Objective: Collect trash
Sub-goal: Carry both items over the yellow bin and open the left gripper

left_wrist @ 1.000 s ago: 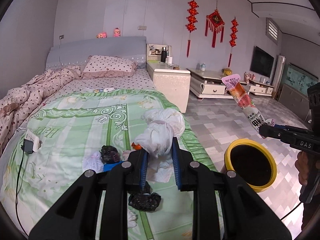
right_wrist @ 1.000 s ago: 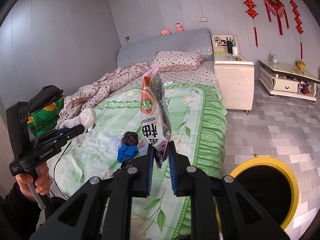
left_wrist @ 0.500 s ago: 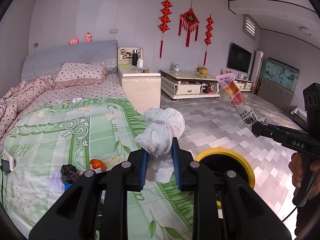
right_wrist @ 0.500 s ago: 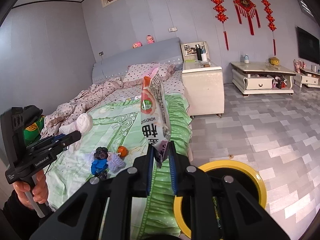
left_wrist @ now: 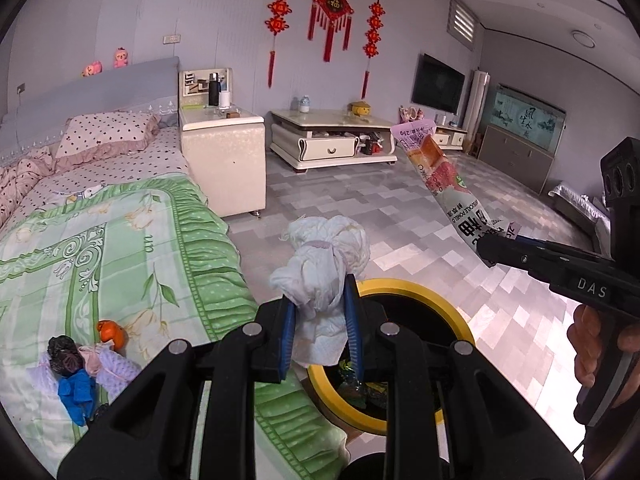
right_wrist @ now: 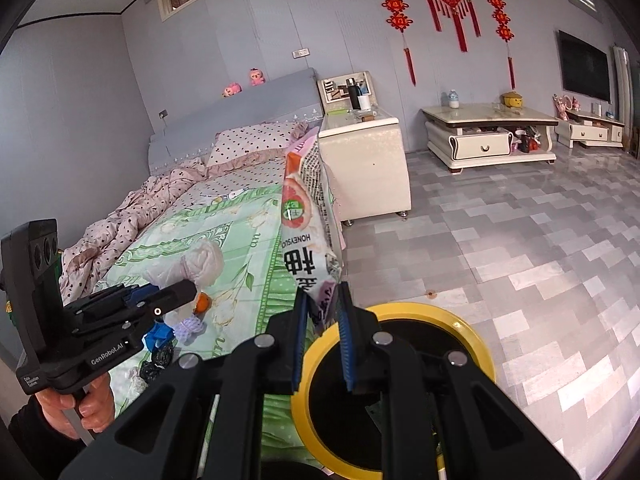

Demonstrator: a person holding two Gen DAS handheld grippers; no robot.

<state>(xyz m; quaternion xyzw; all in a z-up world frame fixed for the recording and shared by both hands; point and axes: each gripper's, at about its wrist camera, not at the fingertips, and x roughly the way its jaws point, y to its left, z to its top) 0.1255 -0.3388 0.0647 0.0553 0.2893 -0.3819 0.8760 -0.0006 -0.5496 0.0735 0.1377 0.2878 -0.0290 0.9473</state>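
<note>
My left gripper (left_wrist: 320, 320) is shut on a crumpled white tissue wad (left_wrist: 324, 256), held above the near rim of a yellow-rimmed black bin (left_wrist: 416, 292) on the floor by the bed. My right gripper (right_wrist: 322, 328) is shut on the lower end of a tall snack wrapper (right_wrist: 306, 224) with a pink fruit print, over the bin (right_wrist: 472, 332). In the left wrist view the wrapper (left_wrist: 444, 184) and right gripper (left_wrist: 496, 250) hang right of the bin. In the right wrist view the left gripper (right_wrist: 180, 294) with its tissue (right_wrist: 196, 264) is at the left. More trash (left_wrist: 80, 364) lies on the bed.
The green-patterned bed cover (left_wrist: 120, 248) fills the left, its frilled edge beside the bin. A small orange fruit (left_wrist: 110, 330) lies by the trash pile. A white nightstand (left_wrist: 224, 156) and low TV cabinet (left_wrist: 332, 140) stand beyond on the grey tiled floor (right_wrist: 520, 240).
Both grippers swung from over the bed toward the bin, carrying the tissue and the wrapper. The bin now lies directly beneath their fingers; the bed trash pile slid to the left.
</note>
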